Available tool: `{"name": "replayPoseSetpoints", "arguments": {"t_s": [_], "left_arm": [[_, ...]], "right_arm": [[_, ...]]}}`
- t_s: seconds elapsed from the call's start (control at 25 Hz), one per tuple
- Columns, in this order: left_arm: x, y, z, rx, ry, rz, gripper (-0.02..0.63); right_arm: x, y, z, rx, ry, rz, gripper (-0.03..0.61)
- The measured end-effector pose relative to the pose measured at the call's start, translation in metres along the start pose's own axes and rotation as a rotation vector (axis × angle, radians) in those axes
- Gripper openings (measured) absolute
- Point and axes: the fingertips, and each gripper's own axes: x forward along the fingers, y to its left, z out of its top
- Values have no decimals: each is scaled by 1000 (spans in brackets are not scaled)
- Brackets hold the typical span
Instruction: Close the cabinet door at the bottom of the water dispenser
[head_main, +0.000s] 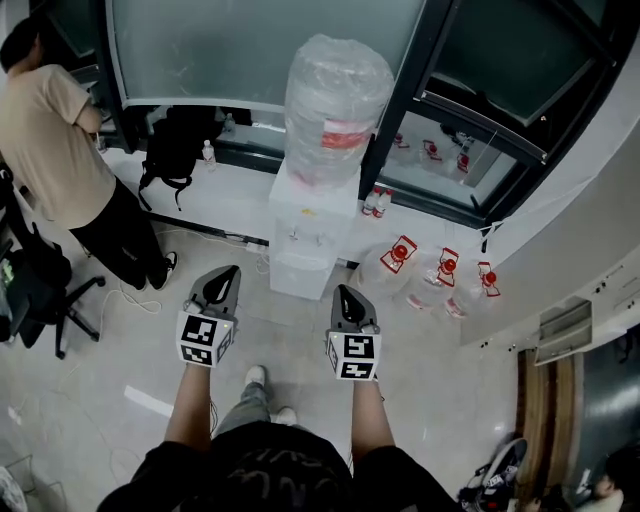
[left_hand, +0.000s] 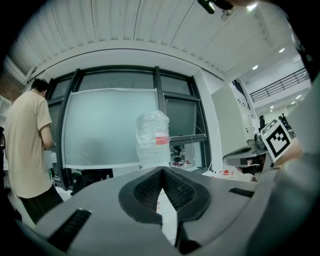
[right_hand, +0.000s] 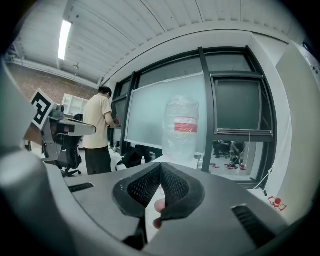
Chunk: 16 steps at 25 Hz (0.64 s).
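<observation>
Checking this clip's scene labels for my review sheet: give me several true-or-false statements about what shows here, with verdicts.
1. The left hand-held gripper has its jaws shut with nothing between them. True.
2. The right hand-held gripper grips the white water dispenser. False: its jaws are shut on nothing.
3. The large clear plastic-wrapped water bottle stands on top of the dispenser. True.
4. In the head view, the person in the beige shirt stands right of the dispenser. False: the person stands to its left.
</observation>
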Motion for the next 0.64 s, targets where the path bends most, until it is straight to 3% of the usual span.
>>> {"name": "replayPoseSetpoints", "arguments": {"t_s": [0.64], "left_arm": [[2, -11, 27, -8, -50, -7, 14]], "right_arm": [[-14, -11, 17, -2, -43, -38, 12]]}}
